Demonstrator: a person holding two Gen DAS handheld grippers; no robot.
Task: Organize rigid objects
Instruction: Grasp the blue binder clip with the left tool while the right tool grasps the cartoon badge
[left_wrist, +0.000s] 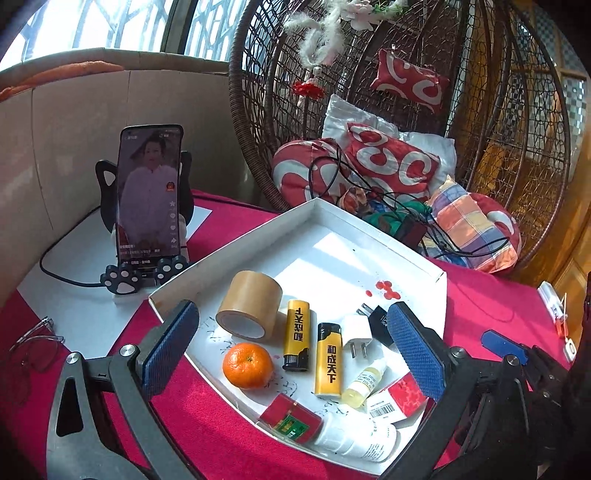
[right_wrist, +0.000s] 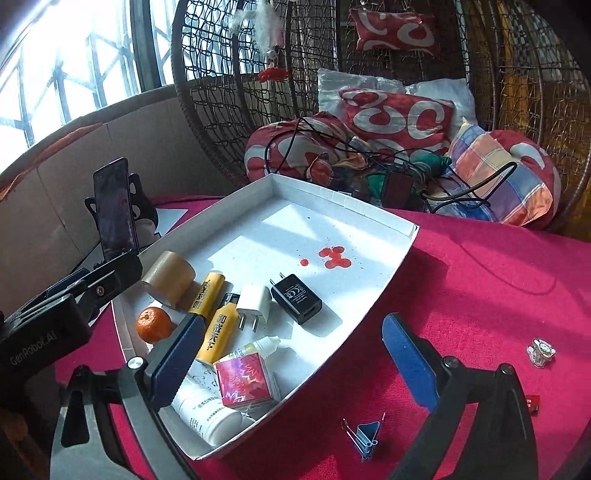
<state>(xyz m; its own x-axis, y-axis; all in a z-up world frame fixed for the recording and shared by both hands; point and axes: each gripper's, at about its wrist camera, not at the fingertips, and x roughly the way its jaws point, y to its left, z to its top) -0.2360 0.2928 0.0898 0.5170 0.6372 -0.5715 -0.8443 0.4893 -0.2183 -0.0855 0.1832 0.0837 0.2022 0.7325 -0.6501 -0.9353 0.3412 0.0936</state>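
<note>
The white tray (right_wrist: 369, 291) is set on the red cloth (right_wrist: 480, 280) and holds the tape roll (left_wrist: 249, 308), orange (left_wrist: 247, 365), two lighters, two chargers and bottles. The left gripper (left_wrist: 295, 350) is spread wide above the tray, empty. The right gripper (right_wrist: 295, 365) is spread wide over the tray's near edge, empty; a blue binder clip (right_wrist: 365, 437) lies outside the tray, below it.
</note>
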